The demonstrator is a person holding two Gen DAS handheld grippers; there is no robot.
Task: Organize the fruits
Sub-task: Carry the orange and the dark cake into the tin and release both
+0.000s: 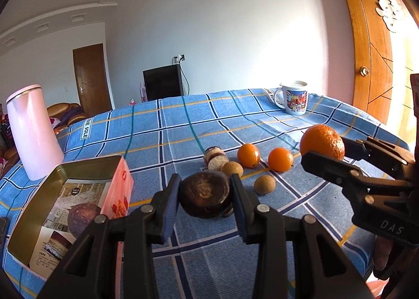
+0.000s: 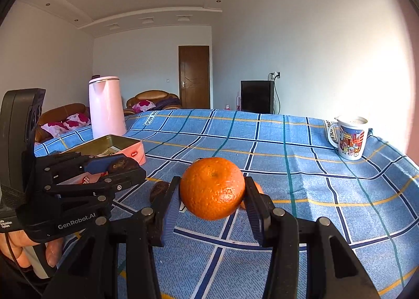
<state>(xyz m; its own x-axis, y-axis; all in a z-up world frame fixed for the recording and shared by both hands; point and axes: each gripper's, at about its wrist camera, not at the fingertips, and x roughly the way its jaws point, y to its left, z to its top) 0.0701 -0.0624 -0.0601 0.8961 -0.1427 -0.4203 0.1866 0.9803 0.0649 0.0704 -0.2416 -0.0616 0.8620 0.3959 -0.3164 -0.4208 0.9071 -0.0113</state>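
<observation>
My left gripper [image 1: 205, 195] is shut on a dark brown round fruit [image 1: 205, 194], held just above the blue checked cloth. To its left an open pink tin box [image 1: 123, 189] holds another dark fruit [image 1: 82, 217] on printed paper. My right gripper [image 2: 212, 191] is shut on a large orange [image 2: 212, 187], lifted off the table; in the left wrist view the same orange [image 1: 322, 145] shows at the right. On the cloth lie two small oranges [image 1: 248, 155] [image 1: 280, 159], two tan round fruits [image 1: 232, 168] [image 1: 265, 185] and a small brown-and-white jar-like item [image 1: 216, 158].
A pink kettle [image 1: 32, 131] stands at the table's left behind the tin. A printed mug [image 1: 296, 98] sits at the far right corner. The table [image 2: 301, 168] has open cloth toward the back. A hand [image 2: 28, 249] grips the left tool.
</observation>
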